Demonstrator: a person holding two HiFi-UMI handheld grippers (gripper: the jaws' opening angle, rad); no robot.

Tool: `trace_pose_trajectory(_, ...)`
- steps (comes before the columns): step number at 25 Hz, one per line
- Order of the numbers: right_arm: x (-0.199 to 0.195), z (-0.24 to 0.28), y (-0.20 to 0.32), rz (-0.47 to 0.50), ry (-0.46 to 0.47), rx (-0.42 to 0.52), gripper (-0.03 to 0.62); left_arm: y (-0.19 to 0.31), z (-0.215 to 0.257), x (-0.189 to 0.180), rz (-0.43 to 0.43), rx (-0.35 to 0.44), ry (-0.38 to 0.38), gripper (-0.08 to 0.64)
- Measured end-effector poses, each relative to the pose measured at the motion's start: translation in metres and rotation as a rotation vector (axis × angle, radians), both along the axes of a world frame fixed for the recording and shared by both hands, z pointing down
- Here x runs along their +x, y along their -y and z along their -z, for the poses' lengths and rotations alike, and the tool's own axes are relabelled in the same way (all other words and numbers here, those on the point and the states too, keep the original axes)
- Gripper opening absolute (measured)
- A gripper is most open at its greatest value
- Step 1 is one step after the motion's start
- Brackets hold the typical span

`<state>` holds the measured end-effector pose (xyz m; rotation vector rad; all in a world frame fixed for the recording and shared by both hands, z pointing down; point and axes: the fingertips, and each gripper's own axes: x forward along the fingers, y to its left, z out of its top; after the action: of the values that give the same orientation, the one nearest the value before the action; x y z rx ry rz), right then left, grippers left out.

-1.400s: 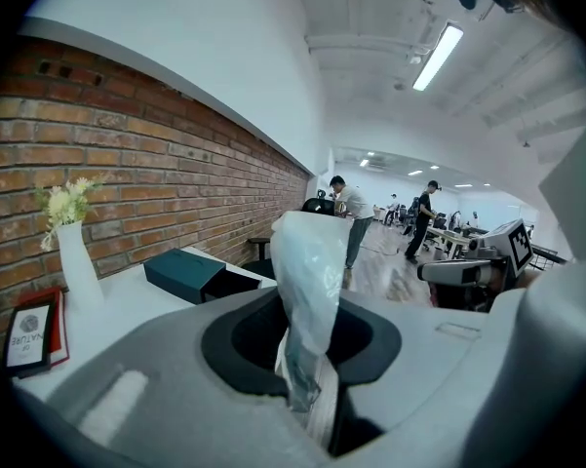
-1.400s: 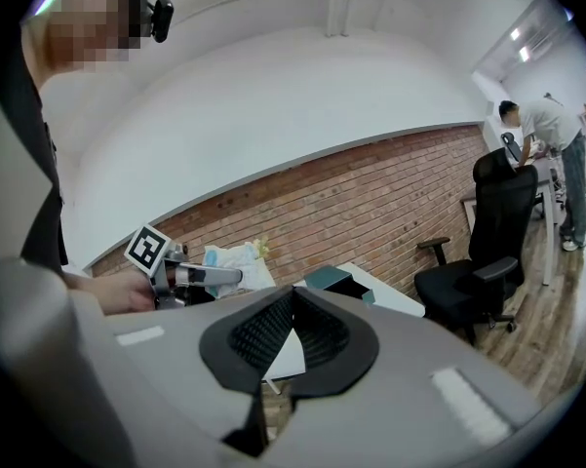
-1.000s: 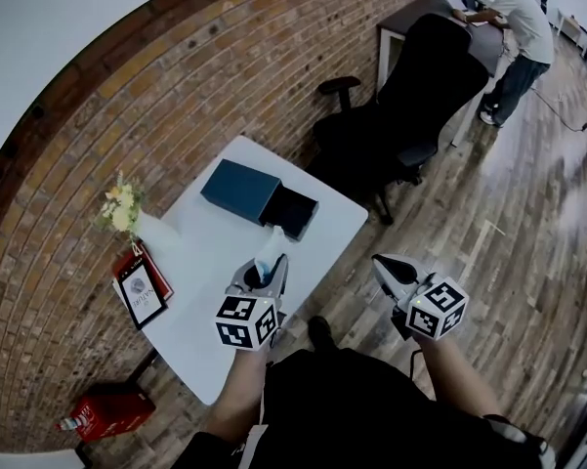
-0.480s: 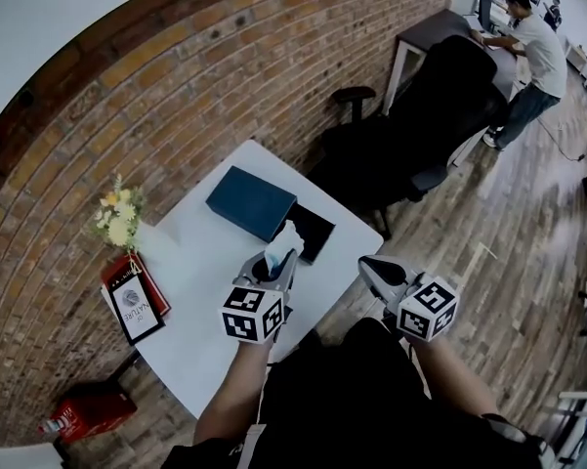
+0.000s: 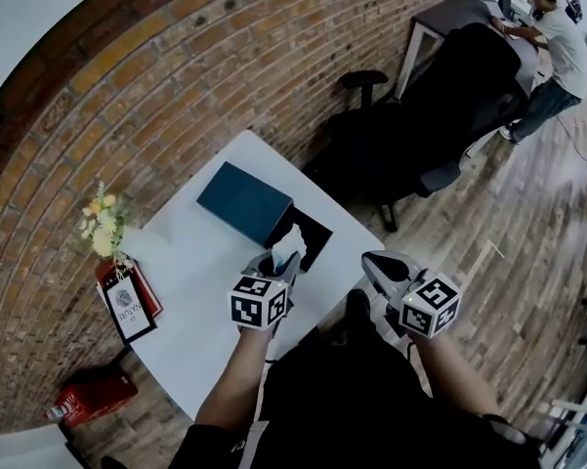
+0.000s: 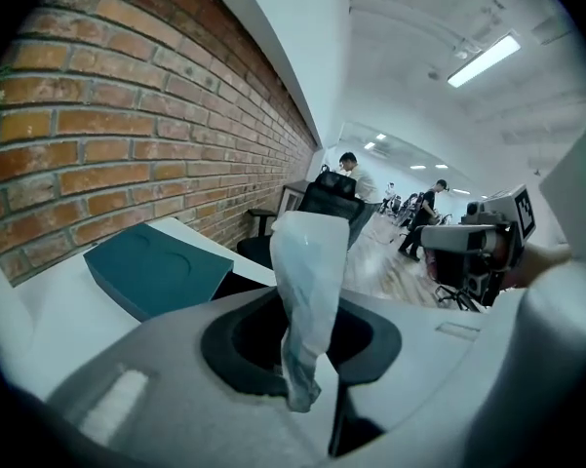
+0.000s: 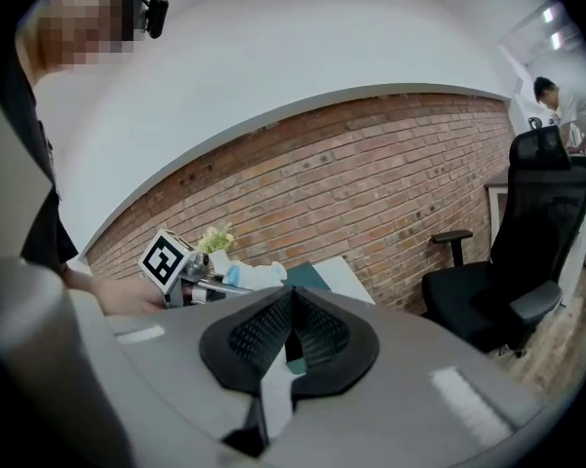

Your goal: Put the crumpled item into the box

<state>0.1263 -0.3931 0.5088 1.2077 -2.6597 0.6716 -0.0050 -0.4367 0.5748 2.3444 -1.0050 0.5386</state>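
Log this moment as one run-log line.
left gripper: shut on crumpled item | right gripper: shut, empty | box: open on table, crumpled item not yet inside

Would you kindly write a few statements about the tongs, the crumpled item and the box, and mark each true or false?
1. The left tongs grip the crumpled white item. True.
2. The right tongs hold the dark teal flat cover. False: they are shut and empty, and the cover lies on the white table.
3. The crumpled white item lies inside the black open box. False: the left tongs hold it up near the box.
4. The yellow flowers stand at the table's edge by the brick wall. True.
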Motion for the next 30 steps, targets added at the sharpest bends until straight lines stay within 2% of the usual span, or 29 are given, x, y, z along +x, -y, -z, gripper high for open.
trace_pose_trajectory(11, 0.024, -0.036, 0.031, 0.024, 0.025, -0.085, 0.0, 0.023, -0.072, 0.017, -0.043, -0.123, 0.154, 0.078)
trace_pose_trajectory(15, 0.025, -0.039, 0.032, 0.029, 0.018, -0.101, 0.0, 0.026, -0.088, 0.031, -0.126, -0.136, 0.161, 0.078)
trace_pose_trajectory(21, 0.028, -0.038, 0.03, 0.013, 0.005, -0.114, 0.0, 0.026, -0.111, 0.039, -0.234, -0.171, 0.212, 0.08)
trace_pose_trajectory(27, 0.029, -0.041, 0.022, -0.006, -0.003, -0.136, 0.0, 0.026, -0.118, 0.039, -0.308, -0.165, 0.277, 0.086)
trace_pose_trajectory(30, 0.029, -0.04, 0.018, -0.012, -0.007, -0.137, 0.0, 0.031, -0.116, 0.037, -0.324, -0.128, 0.327, 0.134)
